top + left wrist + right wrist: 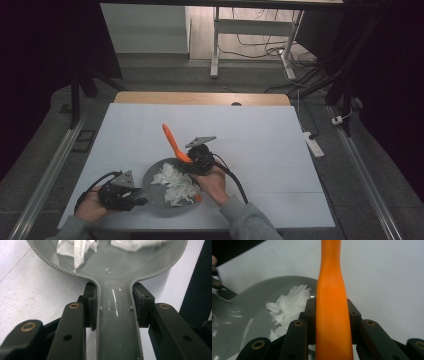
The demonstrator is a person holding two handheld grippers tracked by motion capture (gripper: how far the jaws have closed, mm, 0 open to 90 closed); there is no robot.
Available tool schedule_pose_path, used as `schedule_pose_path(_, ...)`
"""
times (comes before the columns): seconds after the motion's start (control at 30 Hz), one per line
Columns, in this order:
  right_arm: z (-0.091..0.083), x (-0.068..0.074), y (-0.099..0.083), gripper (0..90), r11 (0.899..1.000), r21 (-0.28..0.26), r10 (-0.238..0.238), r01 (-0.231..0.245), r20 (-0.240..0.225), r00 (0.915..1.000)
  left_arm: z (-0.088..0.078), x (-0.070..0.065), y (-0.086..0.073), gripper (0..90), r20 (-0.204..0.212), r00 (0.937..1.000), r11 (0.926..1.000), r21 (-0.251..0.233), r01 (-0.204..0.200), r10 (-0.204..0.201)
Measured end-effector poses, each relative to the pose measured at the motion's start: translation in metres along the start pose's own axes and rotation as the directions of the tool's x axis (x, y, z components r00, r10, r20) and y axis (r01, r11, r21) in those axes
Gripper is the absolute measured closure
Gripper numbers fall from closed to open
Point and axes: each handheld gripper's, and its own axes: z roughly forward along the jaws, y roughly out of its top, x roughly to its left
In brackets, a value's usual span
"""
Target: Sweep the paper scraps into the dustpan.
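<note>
A grey pan (155, 175) with a beaded rim (57, 265) lies near the table's front edge and holds white shredded paper (175, 182) (77, 250) (289, 305). My left gripper (131, 196) (115, 306) is shut on the pan's flat handle (116, 325), one pad on each side. Over the pan's right side, my right gripper (192, 161) (332, 315) is shut on an orange utensil (172, 142) (332, 290). The utensil's handle slants up and away to the back left. An orange tip (198, 198) pokes out below the right hand.
A white sheet (260, 145) covers the table, with a wooden strip (200, 98) along its far edge. Beyond stand a desk's legs (215, 50) and loose cables. A power strip (313, 144) lies on the floor to the right.
</note>
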Motion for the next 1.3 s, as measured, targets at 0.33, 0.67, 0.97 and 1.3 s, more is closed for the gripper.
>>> schedule_pose_path(0.33,-0.014,0.006,0.012,70.5,0.996,-0.082,-0.019,0.018,-0.012,0.9997,0.0,0.001,0.0,61.8,0.001,1.0,1.0,0.002,-0.007,0.007)
schedule_pose_path(0.67,-0.051,-0.02,0.001,70.5,0.997,-0.075,-0.009,0.018,0.116,0.9932,0.0,-0.001,0.0,61.8,-0.003,1.0,1.0,-0.003,0.003,-0.003)
schedule_pose_path(0.97,-0.052,-0.022,-0.024,70.5,1.0,-0.001,-0.001,0.001,0.151,0.9885,0.0,-0.001,0.0,61.8,-0.005,1.0,1.0,-0.003,0.004,-0.004)
schedule_pose_path(1.3,-0.031,-0.004,-0.025,70.5,1.0,0.028,-0.005,0.002,0.099,0.9951,0.0,-0.001,0.0,61.8,-0.005,1.0,1.0,-0.004,0.006,-0.006)
